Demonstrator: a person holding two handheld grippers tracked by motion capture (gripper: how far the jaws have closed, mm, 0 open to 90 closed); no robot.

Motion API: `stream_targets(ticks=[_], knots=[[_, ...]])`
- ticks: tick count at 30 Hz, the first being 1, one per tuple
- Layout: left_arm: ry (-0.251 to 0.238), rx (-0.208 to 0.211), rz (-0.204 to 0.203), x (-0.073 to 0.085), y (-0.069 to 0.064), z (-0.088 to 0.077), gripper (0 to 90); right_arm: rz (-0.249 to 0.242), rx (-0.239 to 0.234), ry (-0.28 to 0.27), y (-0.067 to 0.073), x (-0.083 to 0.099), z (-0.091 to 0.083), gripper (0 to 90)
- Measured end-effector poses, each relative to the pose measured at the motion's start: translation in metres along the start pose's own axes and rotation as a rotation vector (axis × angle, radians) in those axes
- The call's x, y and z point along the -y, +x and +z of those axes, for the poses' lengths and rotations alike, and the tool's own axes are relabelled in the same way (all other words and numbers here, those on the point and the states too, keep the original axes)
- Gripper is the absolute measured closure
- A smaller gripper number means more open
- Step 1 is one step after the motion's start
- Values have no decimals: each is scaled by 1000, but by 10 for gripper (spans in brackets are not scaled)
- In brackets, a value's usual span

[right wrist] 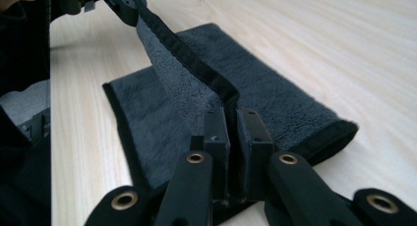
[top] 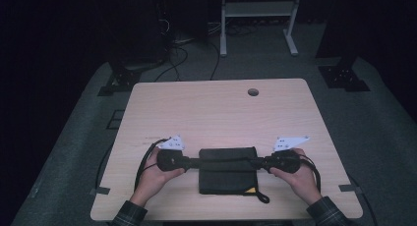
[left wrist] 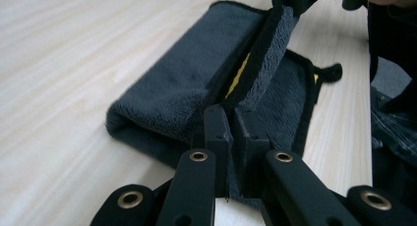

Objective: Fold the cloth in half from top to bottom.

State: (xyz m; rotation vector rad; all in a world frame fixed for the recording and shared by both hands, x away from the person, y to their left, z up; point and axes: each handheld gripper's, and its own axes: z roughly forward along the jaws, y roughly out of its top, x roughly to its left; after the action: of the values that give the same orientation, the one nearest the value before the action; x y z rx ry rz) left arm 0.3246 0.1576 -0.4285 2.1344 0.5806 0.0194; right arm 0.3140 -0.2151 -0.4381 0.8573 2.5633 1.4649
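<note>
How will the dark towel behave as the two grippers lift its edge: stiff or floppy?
Likely floppy: the towel hangs as a soft band between the left gripper and right gripper, each shut on its edge. Probably light, since a thin pinch holds it up. The plush pile looks grippy, so it should hardly slip on the table.

A dark grey towel, black-edged with a yellow tag, lies folded at the table's near edge, one edge lifted taut.

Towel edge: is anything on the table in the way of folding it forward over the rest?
Nothing visible. Left gripper and right gripper pinch the lifted edge at opposite ends; the towel beneath and the table beyond are bare.
</note>
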Motion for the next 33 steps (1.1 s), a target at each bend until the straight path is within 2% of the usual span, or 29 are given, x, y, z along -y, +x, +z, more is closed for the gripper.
stream_targets(ticks=[9,16,18,19,20,21,23,25,27,29,32,33], knots=[[53,20,-7,15,-10,6,860,1,-16,47,8,14,7,827],[114,28,-9,26,-13,14,851,-10,-21,88,14,25,11,813],[117,28,-8,27,-13,15,829,-6,-23,96,14,26,12,802],[114,29,-8,27,-13,15,829,-10,-23,95,14,27,12,786],[98,40,-19,26,-13,13,760,-6,-31,73,14,25,9,748],[73,47,-26,25,-13,10,736,-7,-34,59,14,24,7,741],[35,64,-22,21,-14,3,715,-3,-55,5,14,19,-2,738],[-14,75,-25,16,-14,-5,710,-5,-54,-32,14,14,-10,753],[-46,54,-21,10,-12,-9,723,-2,-45,-42,13,11,-13,777],[-57,38,-24,7,-9,-7,742,-3,-33,-32,9,10,-10,805],[-52,26,-36,6,-7,2,765,-1,-34,-5,7,10,-1,826],[-37,32,-35,7,-7,9,769,-14,-47,23,8,10,7,842]])
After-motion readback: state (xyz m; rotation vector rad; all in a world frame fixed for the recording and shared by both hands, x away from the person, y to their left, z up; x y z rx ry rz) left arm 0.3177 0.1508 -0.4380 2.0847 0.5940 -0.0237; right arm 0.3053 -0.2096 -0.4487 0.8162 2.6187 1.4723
